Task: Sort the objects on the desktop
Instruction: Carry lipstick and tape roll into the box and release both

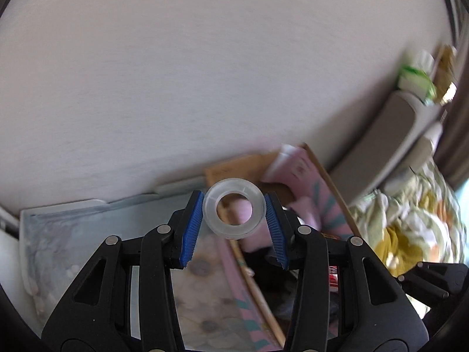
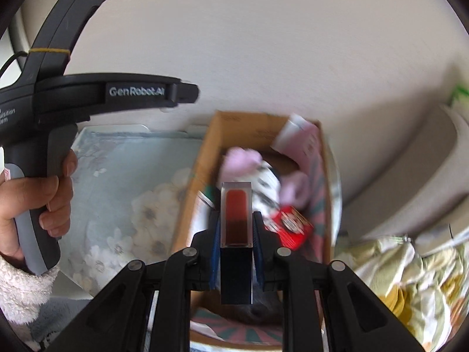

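My left gripper (image 1: 234, 208) is shut on a clear tape roll (image 1: 234, 207), held up between the blue pads above the desk near the cardboard box (image 1: 231, 170). My right gripper (image 2: 236, 228) is shut on a lip gloss tube (image 2: 236, 220) with red liquid and a black cap, held over the open cardboard box (image 2: 202, 176). Inside the box lie a pink-and-white plush toy (image 2: 263, 182), a red packet (image 2: 290, 226) and a pink booklet (image 2: 304, 143). The left gripper's body (image 2: 88, 94) and the hand holding it show at the left of the right wrist view.
The desk wears a pale blue floral mat (image 2: 126, 193). A white wall (image 1: 205, 73) stands behind. A grey chair (image 2: 410, 187) and a flowered cloth (image 2: 410, 278) lie to the right. A green-and-white pack (image 1: 416, 79) sits at the far right.
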`<act>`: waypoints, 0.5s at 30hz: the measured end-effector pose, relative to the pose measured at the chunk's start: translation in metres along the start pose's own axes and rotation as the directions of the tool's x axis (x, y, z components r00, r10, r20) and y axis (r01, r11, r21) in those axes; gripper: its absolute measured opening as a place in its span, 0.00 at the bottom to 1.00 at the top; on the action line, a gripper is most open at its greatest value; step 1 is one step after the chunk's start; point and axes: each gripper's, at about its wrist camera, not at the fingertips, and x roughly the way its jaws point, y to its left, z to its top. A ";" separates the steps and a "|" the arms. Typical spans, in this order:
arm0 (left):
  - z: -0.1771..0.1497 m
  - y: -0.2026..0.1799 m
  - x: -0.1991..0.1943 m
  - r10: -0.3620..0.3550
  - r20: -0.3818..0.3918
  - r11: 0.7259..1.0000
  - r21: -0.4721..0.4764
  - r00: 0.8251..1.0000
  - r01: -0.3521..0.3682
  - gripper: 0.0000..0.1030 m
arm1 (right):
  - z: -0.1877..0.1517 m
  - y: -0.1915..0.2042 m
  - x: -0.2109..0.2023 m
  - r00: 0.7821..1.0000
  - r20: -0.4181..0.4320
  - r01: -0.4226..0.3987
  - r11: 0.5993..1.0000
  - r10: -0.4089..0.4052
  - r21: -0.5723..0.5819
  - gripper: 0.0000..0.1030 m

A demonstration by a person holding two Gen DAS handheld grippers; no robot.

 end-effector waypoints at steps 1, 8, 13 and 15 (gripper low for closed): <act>0.008 -0.012 -0.001 -0.013 -0.012 1.000 0.018 1.000 0.013 0.38 | -0.003 -0.003 0.000 1.000 -0.003 0.001 1.000 -0.001 0.005 0.18; 0.008 -0.044 0.027 -0.038 -0.089 0.997 0.063 0.995 0.043 0.38 | -0.019 -0.024 0.009 0.999 -0.031 -0.014 0.999 0.015 0.043 0.18; 0.005 -0.042 0.045 -0.013 -0.174 0.998 0.058 0.985 0.024 0.99 | -0.022 -0.031 0.022 0.996 -0.073 -0.043 0.997 0.048 0.061 0.31; 0.000 -0.039 0.050 -0.032 -0.186 0.999 0.037 0.982 0.039 1.00 | -0.025 -0.032 0.024 0.995 -0.082 -0.048 0.997 0.053 0.063 0.98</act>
